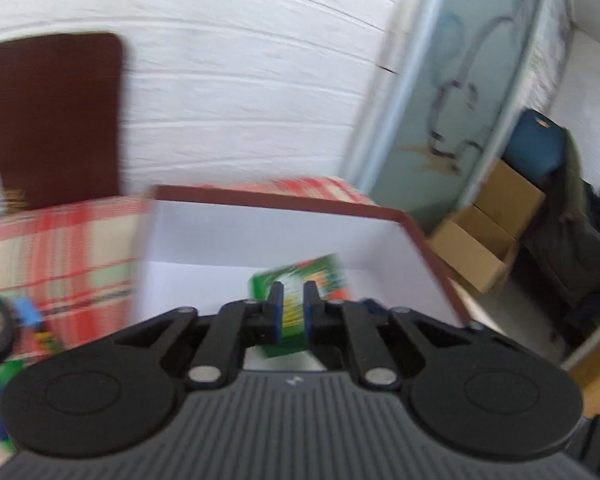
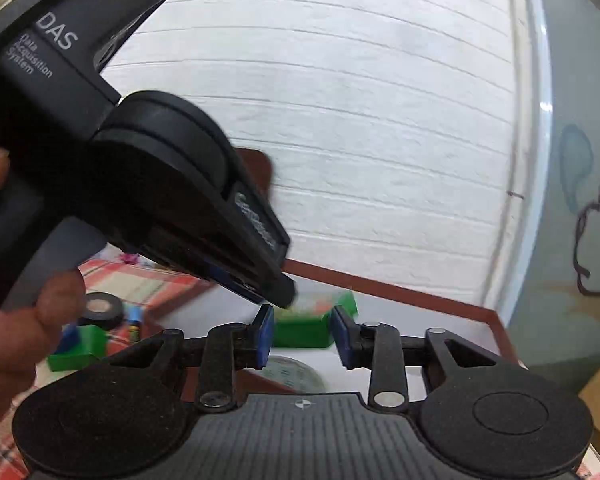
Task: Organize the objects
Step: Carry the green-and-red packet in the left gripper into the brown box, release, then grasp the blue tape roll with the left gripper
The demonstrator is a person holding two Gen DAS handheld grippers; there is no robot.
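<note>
My left gripper (image 1: 293, 298) is shut on a small green box (image 1: 300, 284) and holds it above the white inside of an open box with a dark red rim (image 1: 280, 198). In the right wrist view the left gripper (image 2: 276, 292) reaches in from the upper left with the green box (image 2: 304, 326) at its tip, over the red-rimmed box (image 2: 400, 292). My right gripper (image 2: 302, 334) is open and empty, its blue pads (image 2: 265, 334) on either side of the green box as seen from here, but nearer to me.
A red plaid cloth (image 1: 60, 248) covers the table. On it lie a black tape roll (image 2: 100, 310), a second green box (image 2: 78, 346) and small blue items. A round patterned object (image 2: 296, 374) lies in the box. Cardboard boxes (image 1: 484, 236) and a glass door (image 1: 452, 92) stand to the right.
</note>
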